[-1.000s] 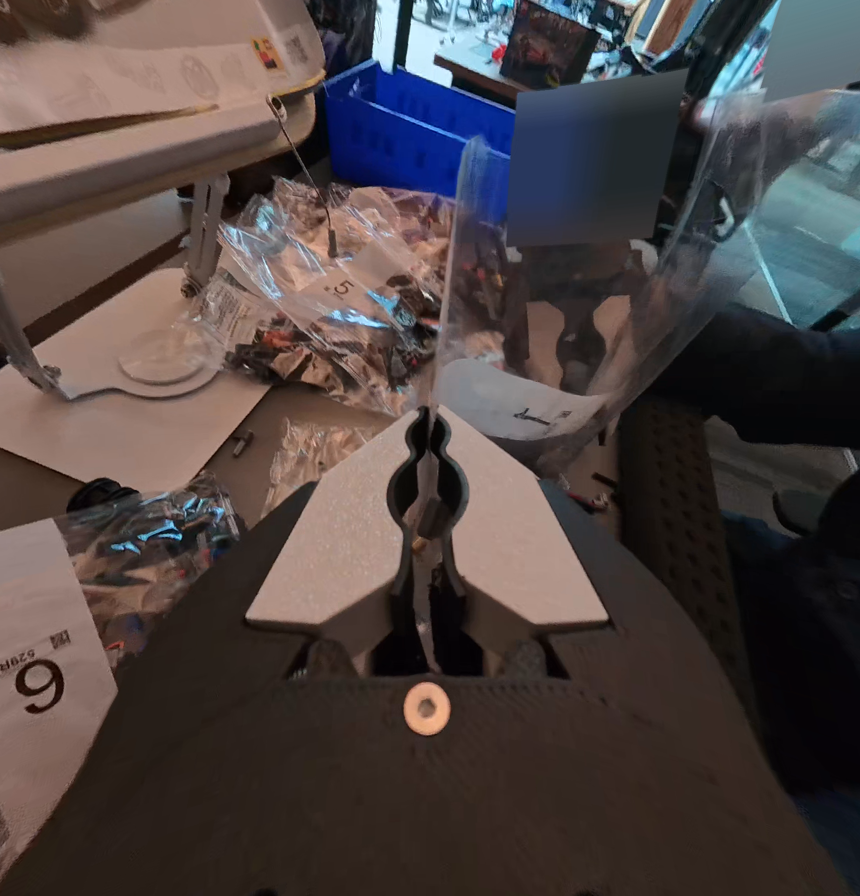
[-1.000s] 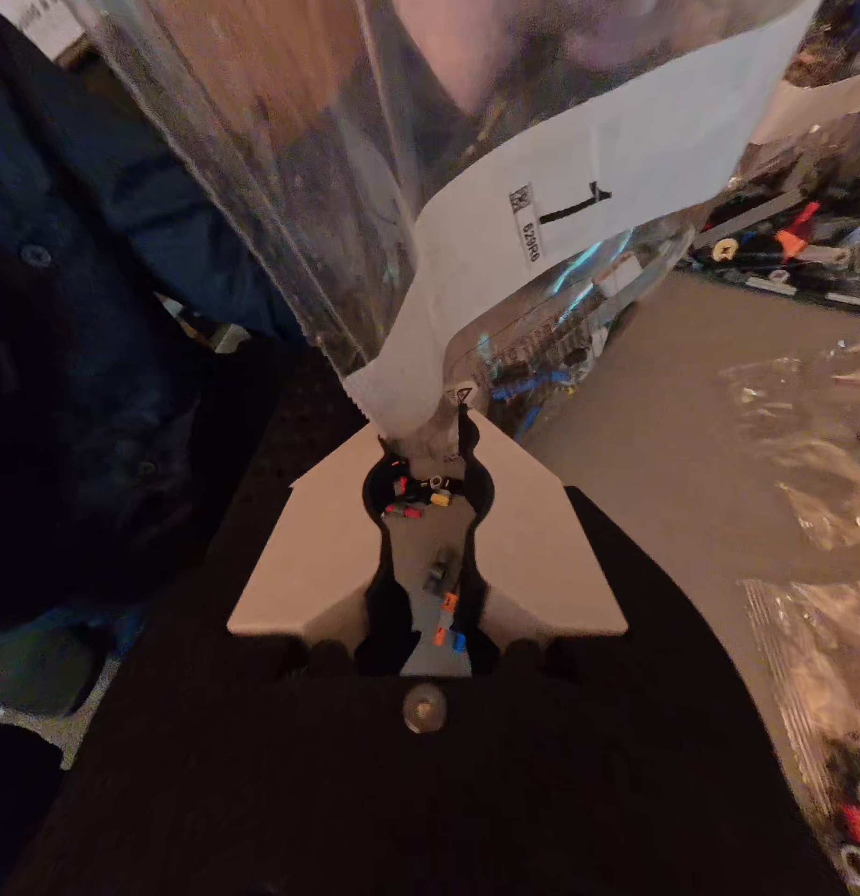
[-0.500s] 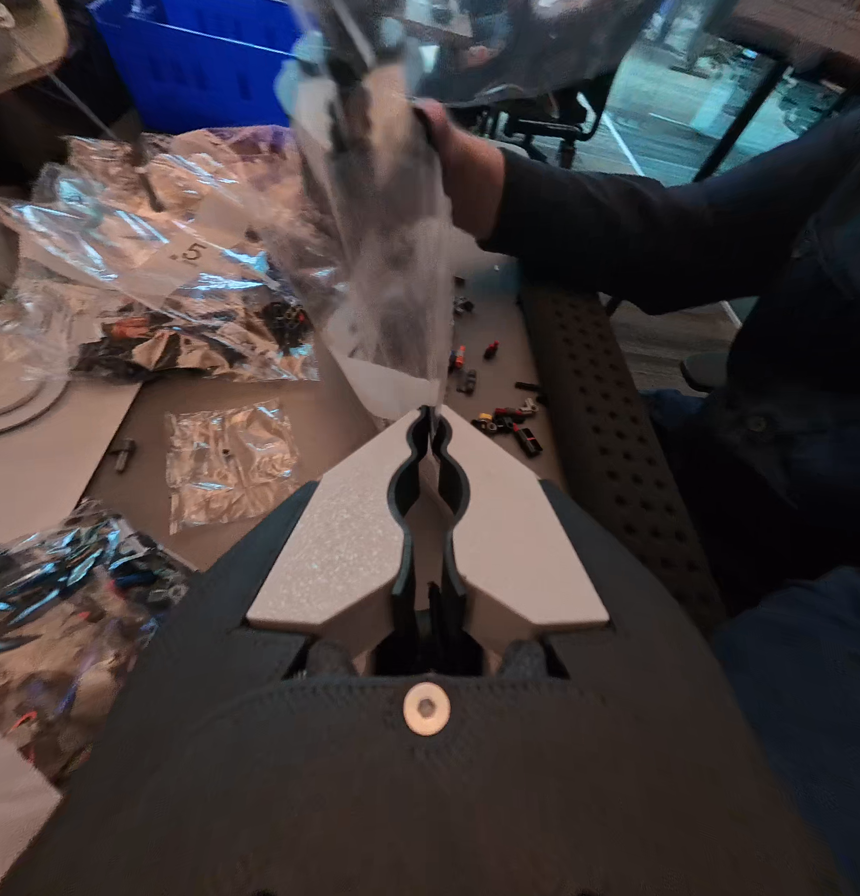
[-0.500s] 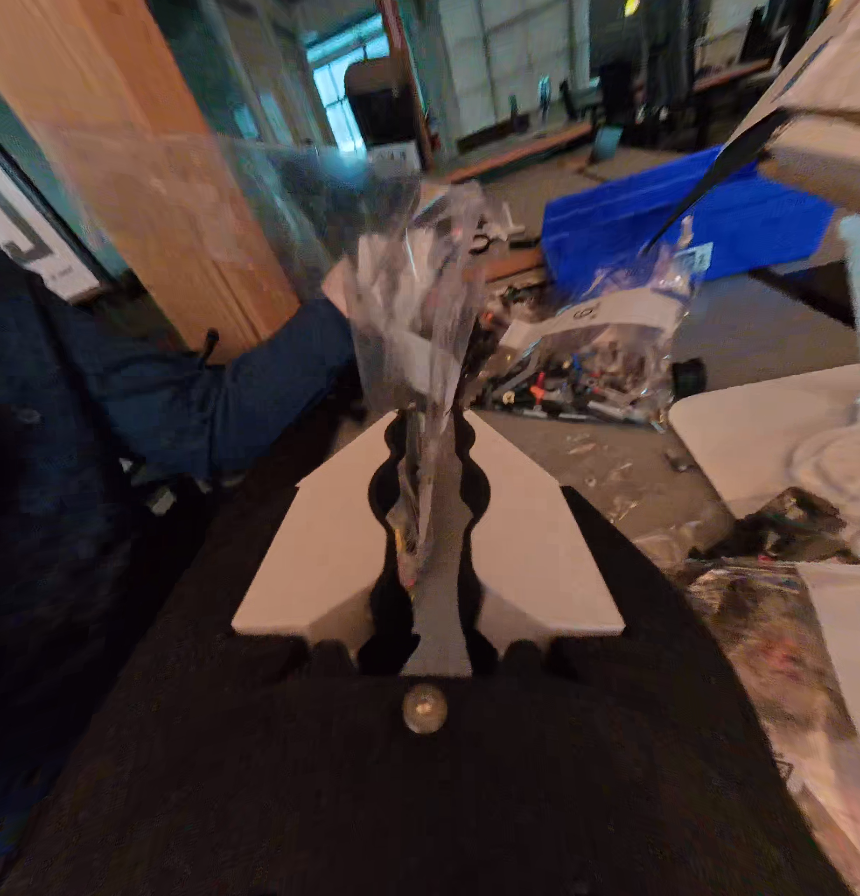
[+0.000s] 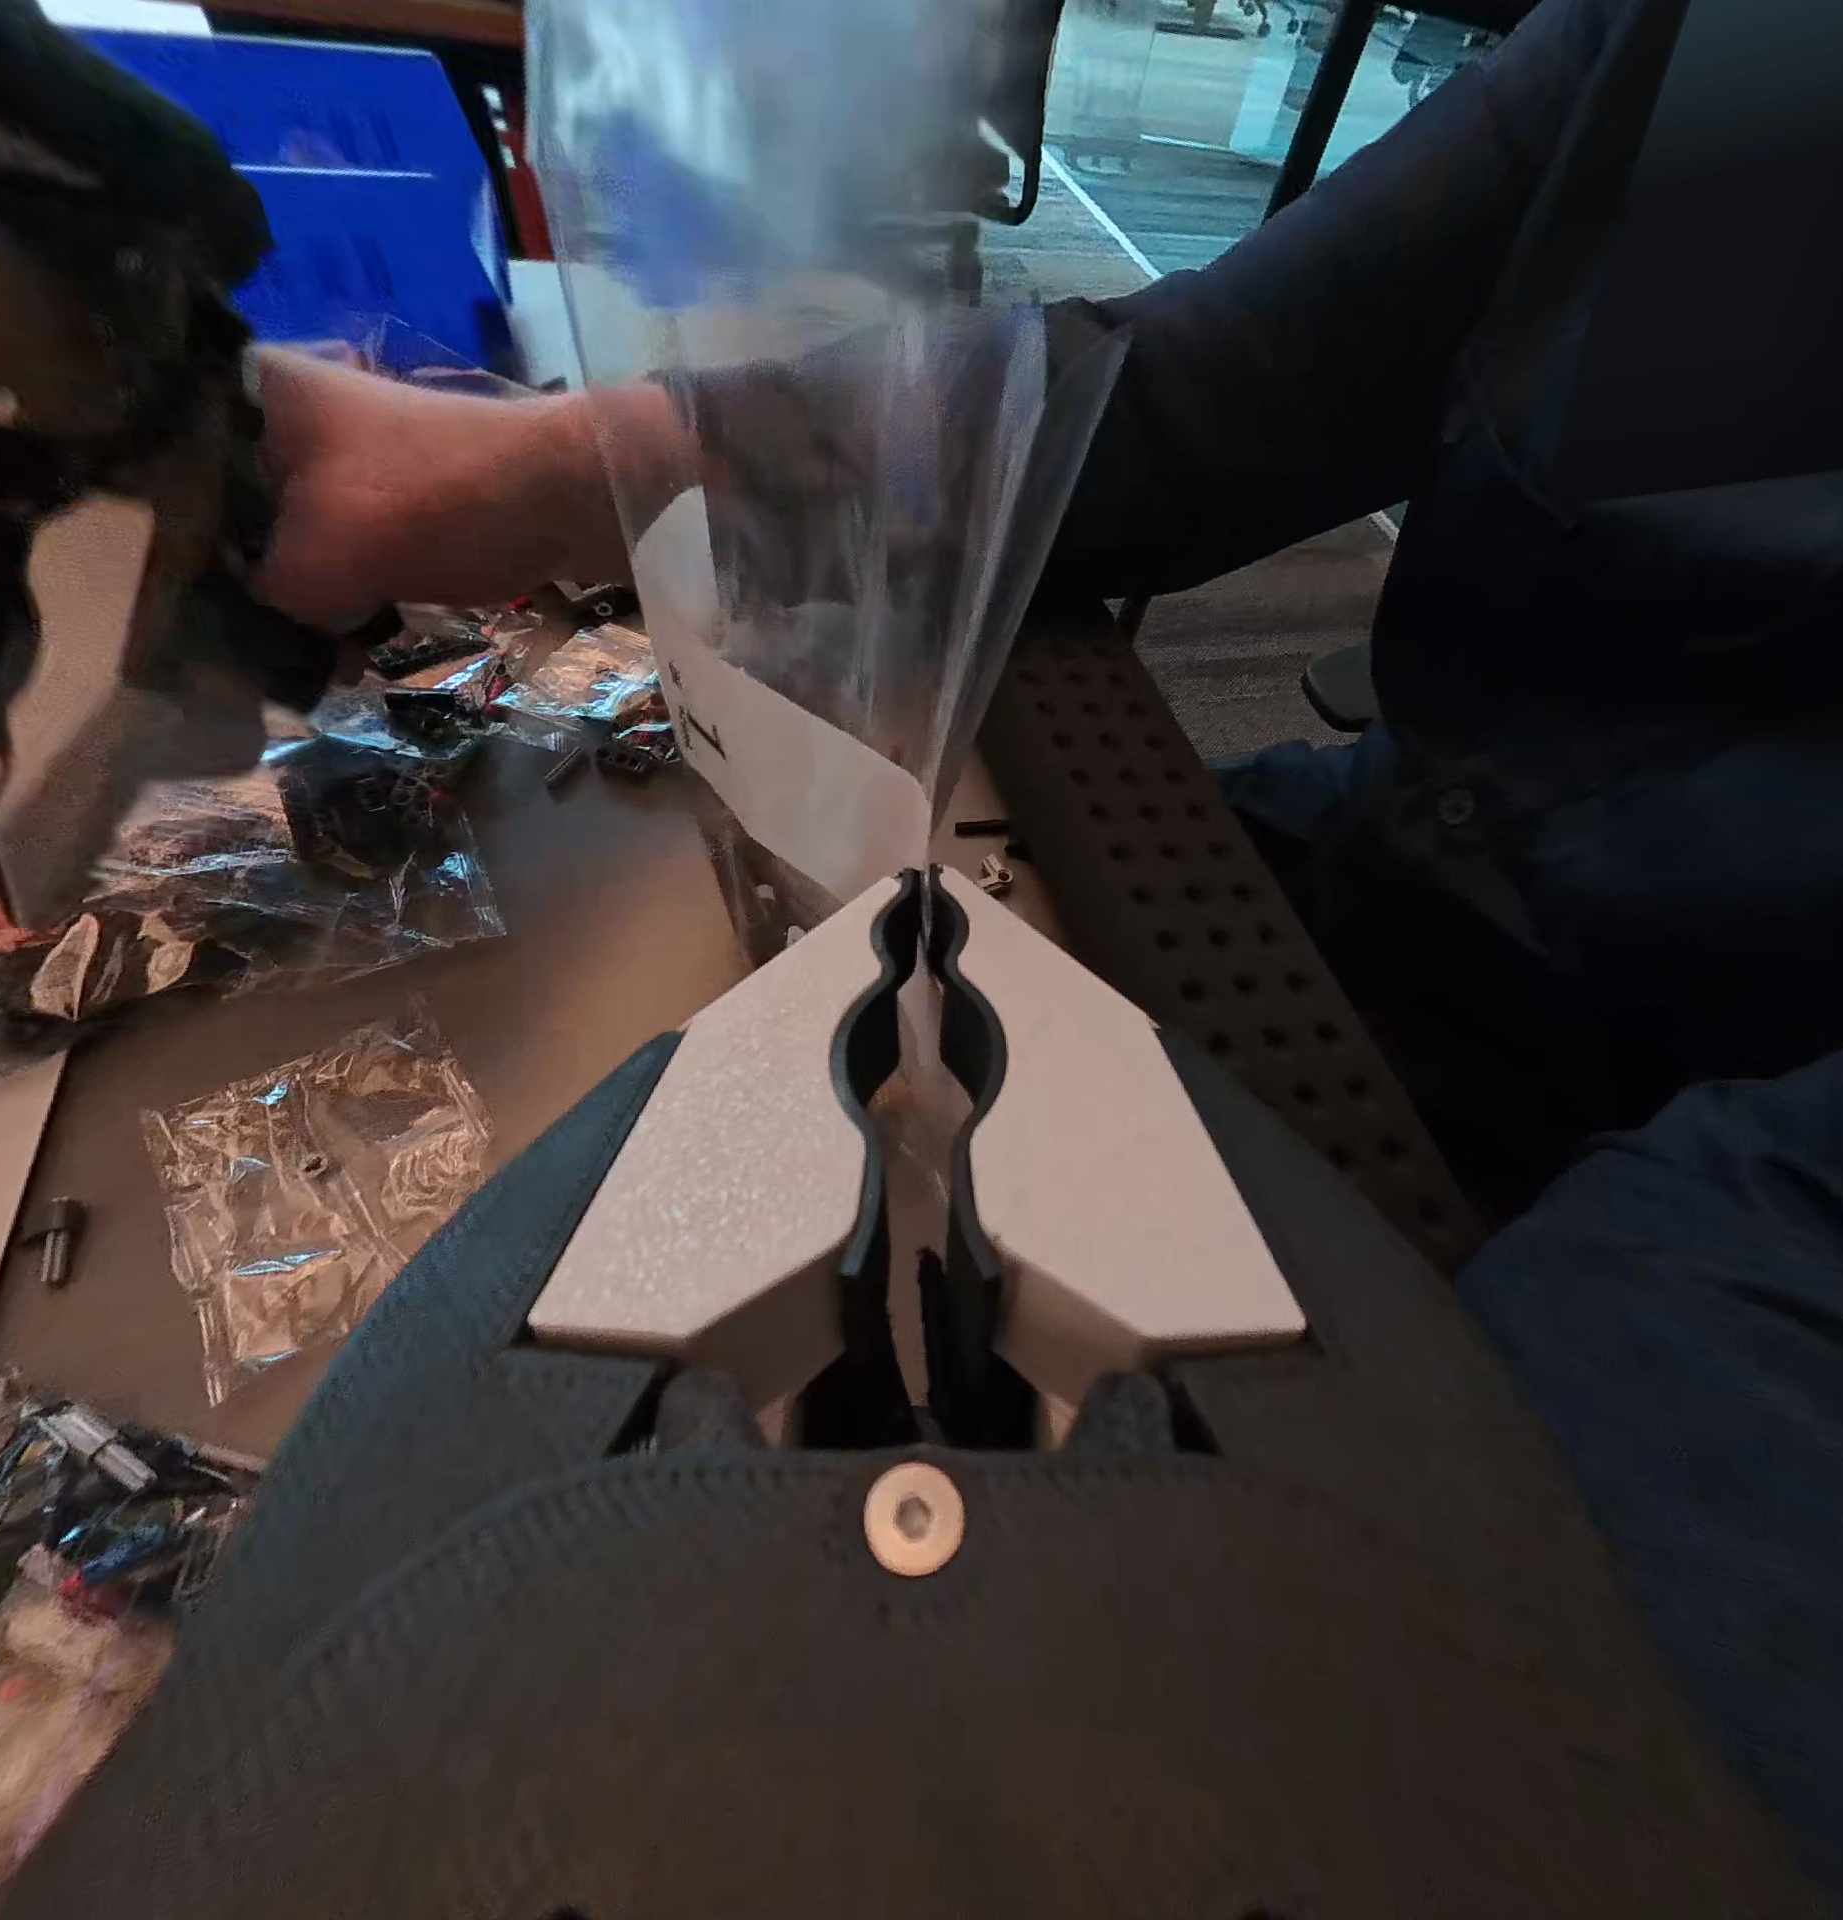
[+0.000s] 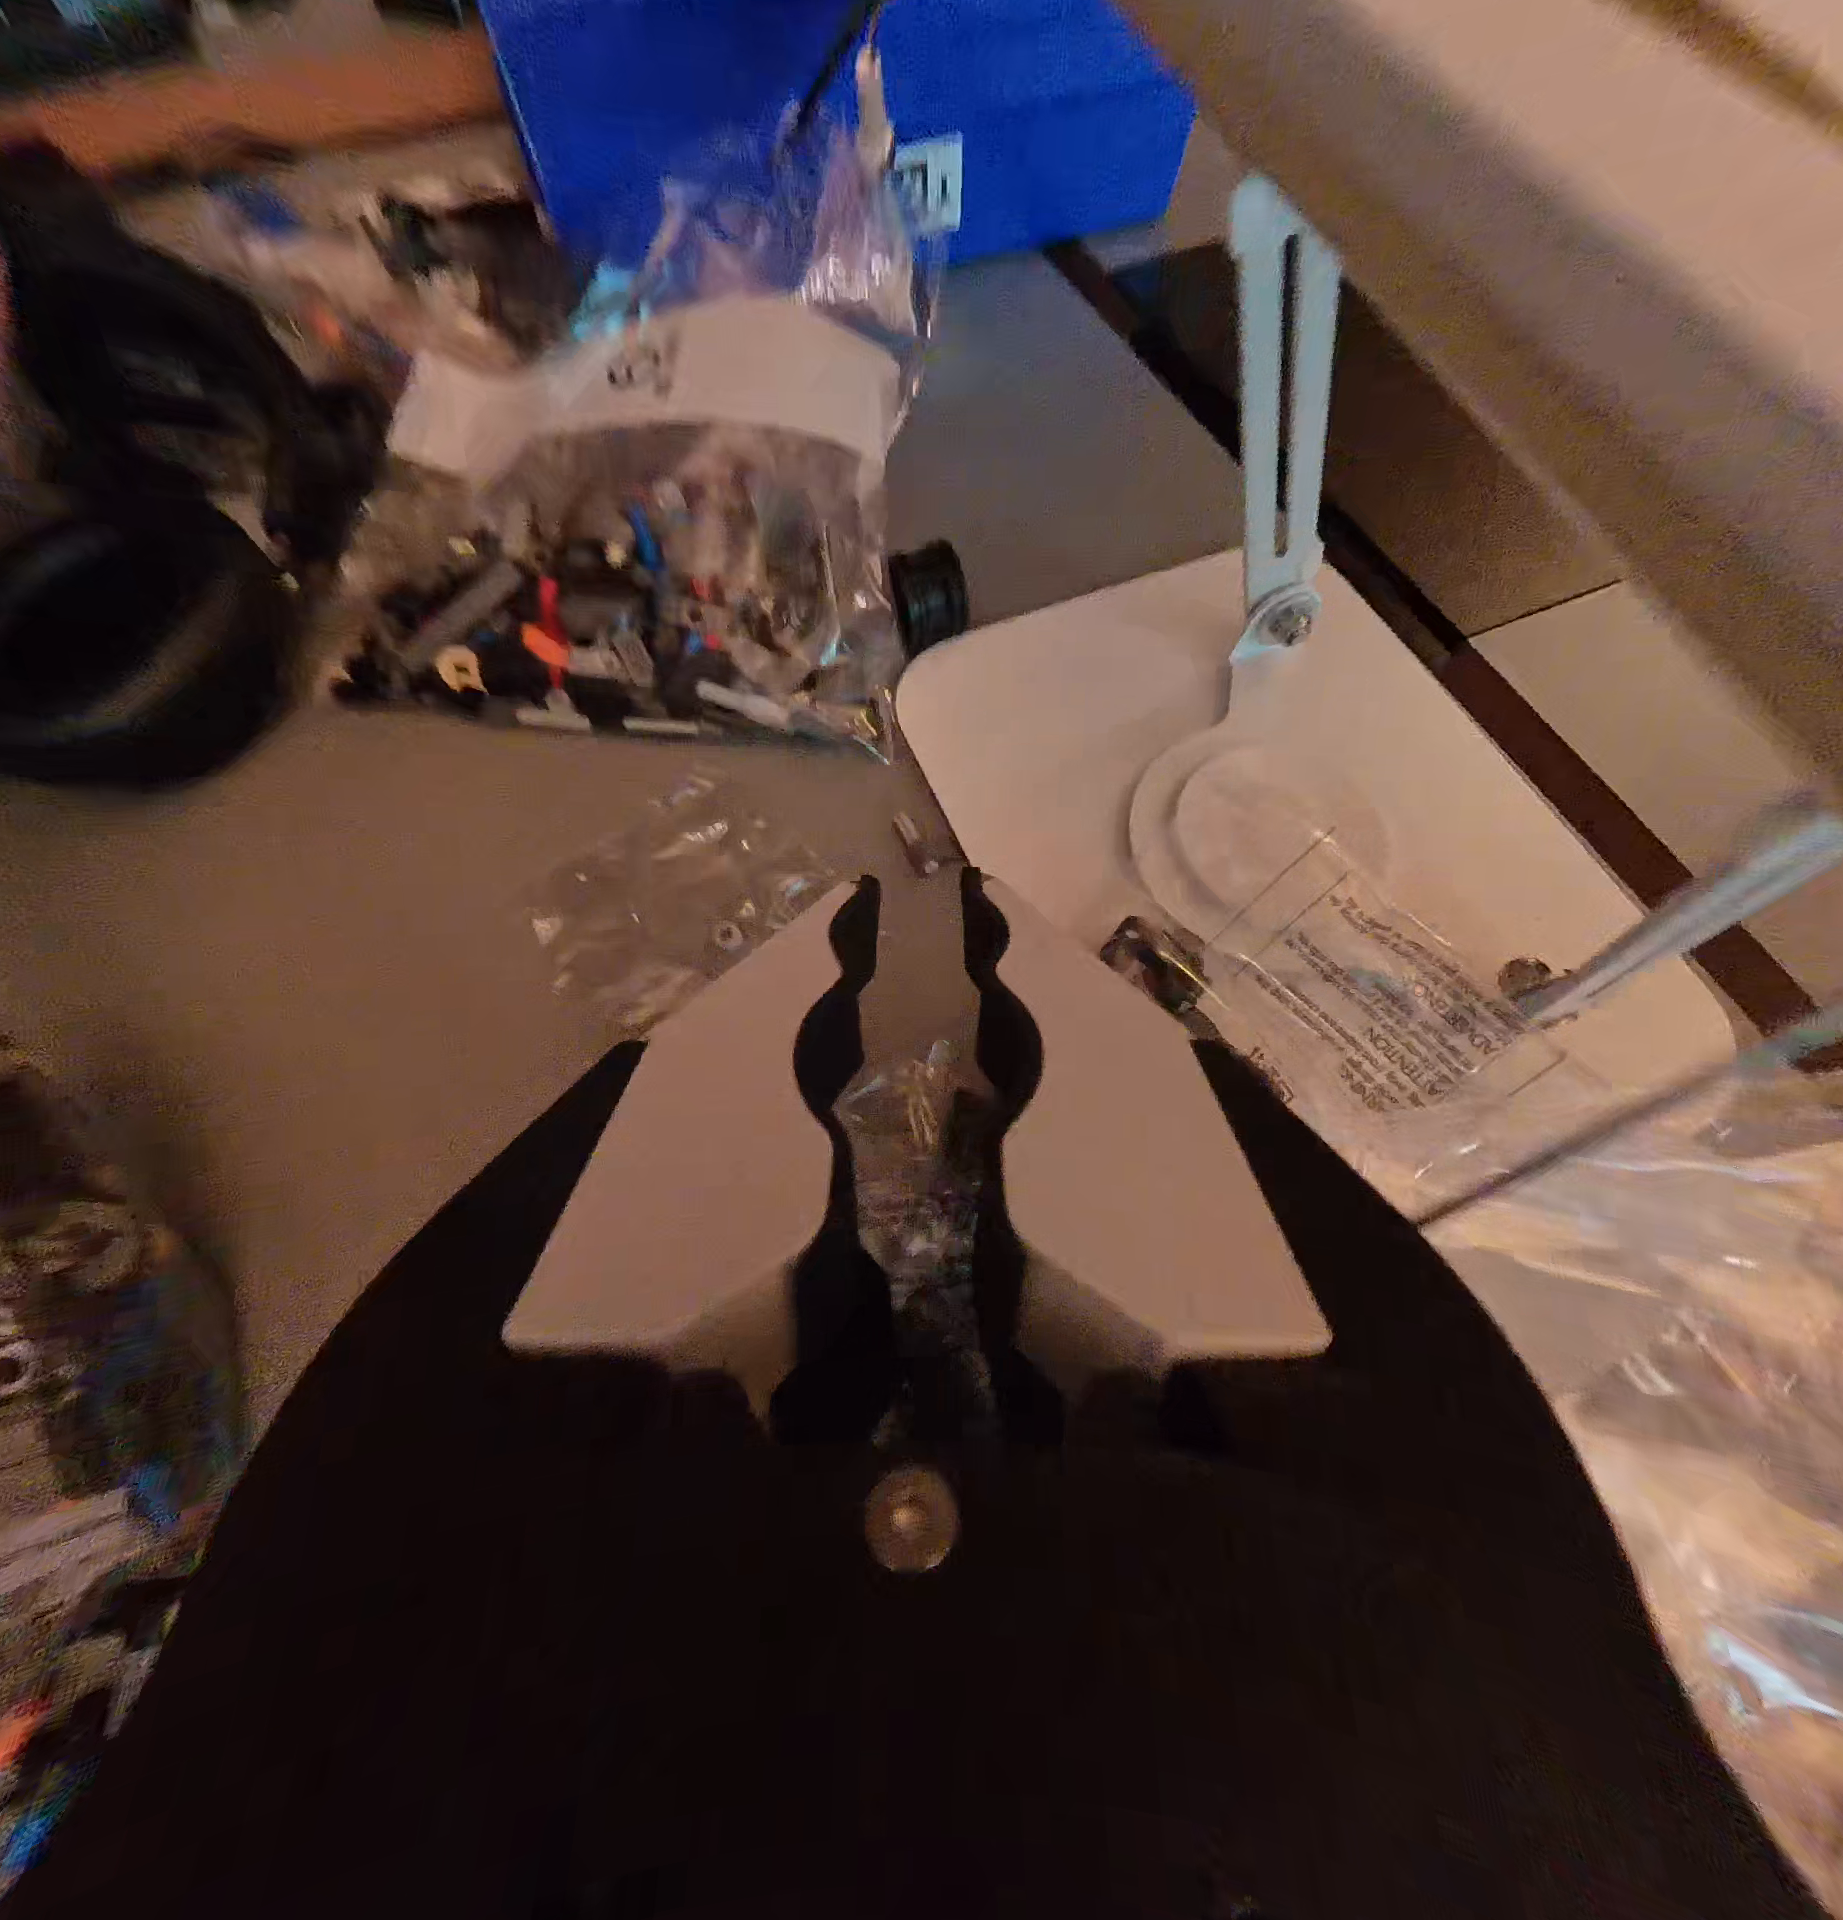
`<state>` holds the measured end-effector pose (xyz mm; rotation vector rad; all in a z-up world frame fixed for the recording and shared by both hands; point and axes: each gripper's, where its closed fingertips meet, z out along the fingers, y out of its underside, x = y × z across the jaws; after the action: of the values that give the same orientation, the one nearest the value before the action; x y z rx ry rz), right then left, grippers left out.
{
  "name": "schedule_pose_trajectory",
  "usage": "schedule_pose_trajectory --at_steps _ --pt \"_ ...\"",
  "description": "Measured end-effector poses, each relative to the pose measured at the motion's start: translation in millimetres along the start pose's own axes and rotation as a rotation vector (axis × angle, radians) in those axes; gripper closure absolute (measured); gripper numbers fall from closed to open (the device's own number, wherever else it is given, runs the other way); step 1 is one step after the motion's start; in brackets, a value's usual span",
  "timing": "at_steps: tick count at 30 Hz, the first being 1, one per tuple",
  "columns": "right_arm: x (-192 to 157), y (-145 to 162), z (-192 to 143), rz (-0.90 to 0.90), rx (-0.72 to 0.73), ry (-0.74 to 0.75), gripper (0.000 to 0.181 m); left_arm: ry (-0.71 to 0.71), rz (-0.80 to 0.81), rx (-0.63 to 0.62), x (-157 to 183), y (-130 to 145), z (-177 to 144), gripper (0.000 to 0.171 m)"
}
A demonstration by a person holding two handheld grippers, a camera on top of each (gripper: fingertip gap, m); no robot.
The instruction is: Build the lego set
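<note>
We see our left gripper (image 5: 922, 883) pinching the bottom corner of a clear bag (image 5: 792, 436) held upright, while our right gripper (image 6: 917, 883) stands slightly parted above the table (image 6: 273, 883), gripping nothing.

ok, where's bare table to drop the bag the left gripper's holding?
Best: grey table left of the right gripper, bordered by the parts bag behind and the small clear bag. A second strip lies between the blue bin and the white stand base. Crowded: the loose pieces by the held bag.
</note>
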<state>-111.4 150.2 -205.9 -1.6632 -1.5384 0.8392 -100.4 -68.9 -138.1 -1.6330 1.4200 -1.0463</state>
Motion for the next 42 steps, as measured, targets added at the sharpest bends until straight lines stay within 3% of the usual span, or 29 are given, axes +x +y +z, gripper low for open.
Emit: schedule_pose_trajectory --at_steps 3,10,17,19,24,30,34,38,40,42 --pt "-6 15 27 -0.107 -0.162 0.012 0.164 0.006 0.011 -0.002 2 -1 1 0.171" --pt "1 25 60 -0.185 -0.319 0.086 0.166 0.014 0.011 0.006 3 -2 1 0.171" --pt "0 29 80 -0.182 -0.338 0.085 0.162 0.000 -0.008 0.005 -2 -1 2 0.171" --pt "-2 30 81 -0.176 -0.342 0.070 0.173 -0.002 -0.013 0.005 -3 0 2 0.171" --pt "-4 23 70 -0.152 -0.316 0.047 0.181 -0.029 -0.046 0.004 -10 3 -1 0.171" --pt "-8 6 32 -0.090 -0.243 0.000 0.181 -0.118 -0.141 -0.013 -35 17 -6 0.171" --pt "-12 0 15 -0.059 -0.195 -0.053 0.181 -0.091 -0.145 -0.020 -31 21 -4 0.171" --pt "-15 1 23 -0.060 -0.196 -0.062 0.181 -0.086 -0.133 -0.048 -28 20 1 0.171" --pt "-9 9 34 -0.079 -0.244 -0.017 0.165 -0.084 -0.137 -0.049 -29 21 2 0.171" --pt "-7 18 45 -0.095 -0.292 -0.005 0.168 -0.088 -0.141 -0.047 -30 21 2 0.171"
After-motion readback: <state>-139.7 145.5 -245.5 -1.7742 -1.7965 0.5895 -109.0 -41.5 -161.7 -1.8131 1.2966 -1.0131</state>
